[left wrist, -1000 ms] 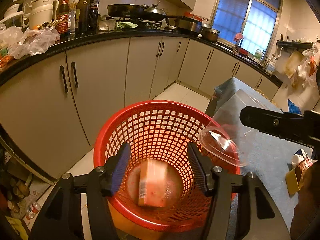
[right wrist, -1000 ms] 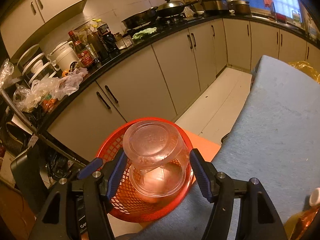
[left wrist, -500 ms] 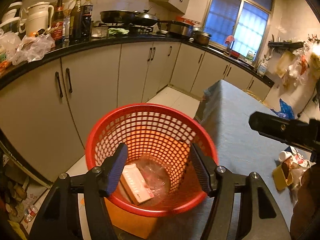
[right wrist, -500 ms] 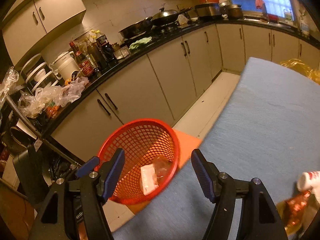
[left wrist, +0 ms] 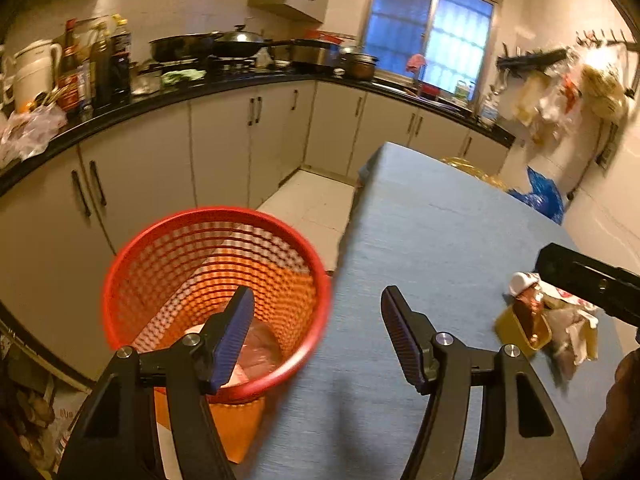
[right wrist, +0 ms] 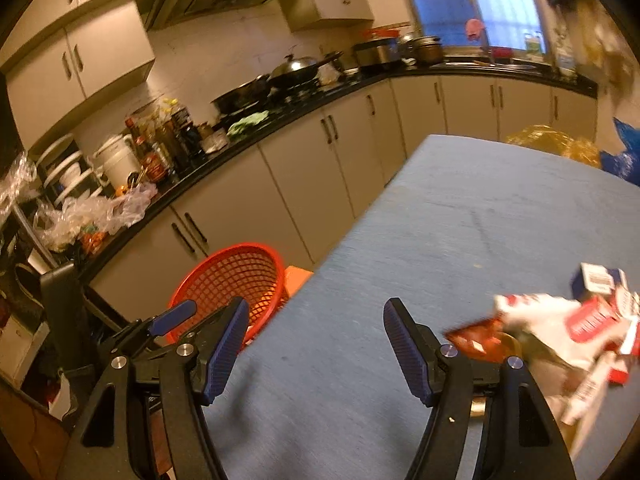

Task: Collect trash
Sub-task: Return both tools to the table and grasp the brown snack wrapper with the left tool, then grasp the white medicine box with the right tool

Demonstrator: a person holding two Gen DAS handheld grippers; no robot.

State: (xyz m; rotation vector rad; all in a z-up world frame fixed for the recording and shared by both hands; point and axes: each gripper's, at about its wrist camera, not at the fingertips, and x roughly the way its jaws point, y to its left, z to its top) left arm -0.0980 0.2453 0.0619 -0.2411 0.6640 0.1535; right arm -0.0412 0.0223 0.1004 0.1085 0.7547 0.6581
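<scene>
Both drops look done; step in hand is the swing from bin to the leftover litter.

Red basket [left wrist: 216, 304] stands on the floor off the table's [left wrist: 432, 240] left edge, at 9 o'clock in the left wrist view. A pale box and a clear container lie in its bottom, partly hidden by a finger.

Left gripper [left wrist: 316, 332]: fingers wide, just been opening, nothing between them.

Right gripper [right wrist: 316, 344]: fingers wide, just been opening, empty over bare blue table.

Trash pile [right wrist: 568, 332] lies on the table at 3 o'clock in the right wrist view: red-and-white wrappers, small carton, all blurred.

Next move, as I judge: carry the right gripper on toward the pile, single out one wrapper, close on it. Loose, overlapping pieces may come up together.
</scene>
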